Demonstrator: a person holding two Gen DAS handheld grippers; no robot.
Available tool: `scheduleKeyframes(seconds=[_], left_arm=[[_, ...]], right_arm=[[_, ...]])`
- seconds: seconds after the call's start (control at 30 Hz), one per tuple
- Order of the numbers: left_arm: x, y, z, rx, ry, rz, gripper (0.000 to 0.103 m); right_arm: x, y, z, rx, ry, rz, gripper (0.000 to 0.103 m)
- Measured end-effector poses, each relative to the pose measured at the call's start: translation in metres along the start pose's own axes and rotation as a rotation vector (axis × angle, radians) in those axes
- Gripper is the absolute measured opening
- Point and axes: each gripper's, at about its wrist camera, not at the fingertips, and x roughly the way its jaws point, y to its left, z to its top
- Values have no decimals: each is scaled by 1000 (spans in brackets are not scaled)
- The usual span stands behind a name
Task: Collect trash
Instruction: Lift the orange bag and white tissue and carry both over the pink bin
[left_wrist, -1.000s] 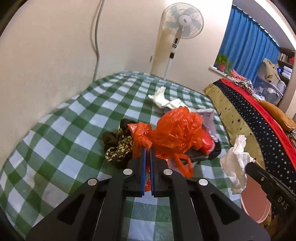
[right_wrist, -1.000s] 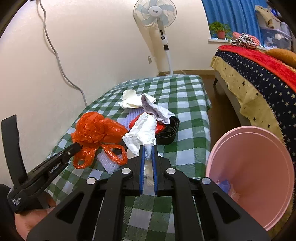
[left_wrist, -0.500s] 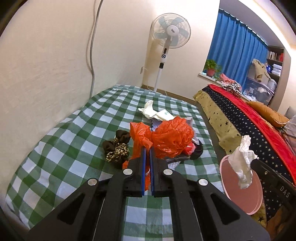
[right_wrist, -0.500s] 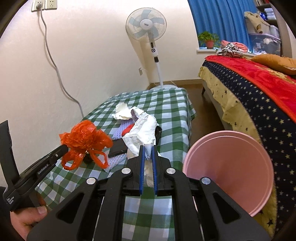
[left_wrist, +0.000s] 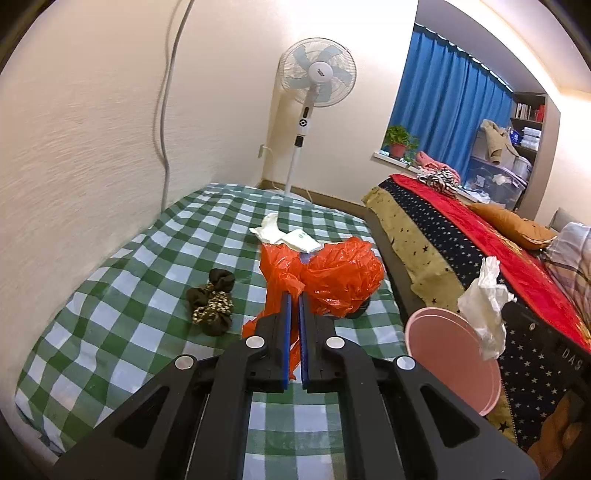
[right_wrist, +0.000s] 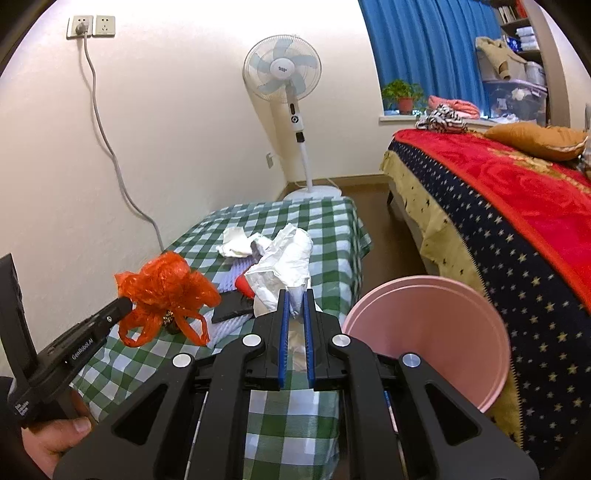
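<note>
Both bags had risen clear of the checked bed since the earlier frame.
Left gripper (left_wrist: 294, 295) clamped the orange bag (left_wrist: 332, 277); right gripper (right_wrist: 294, 295) clamped the white bag (right_wrist: 284, 266) left of the pink bin (right_wrist: 443, 332), contents unseen.

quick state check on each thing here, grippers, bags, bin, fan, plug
left gripper: shut on orange plastic bag
orange plastic bag: crumpled, held off the bed
right gripper: shut on white plastic bag
white plastic bag: crumpled, held left of the bin
pink bin: open, tilted, not yet holding either bag
fan: upright, blades look still
plug: in the wall socket
</note>
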Motion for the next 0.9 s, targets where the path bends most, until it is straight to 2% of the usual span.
scheduleKeyframes(seconds=[0.47, 0.9], left_arm=[[0, -17, -2, 12, 1, -45, 4], [5, -40, -7, 33, 19, -74, 4]], right_arm=[[-32, -30, 20, 23, -23, -53, 8], [-44, -68, 31, 42, -45, -100, 8]])
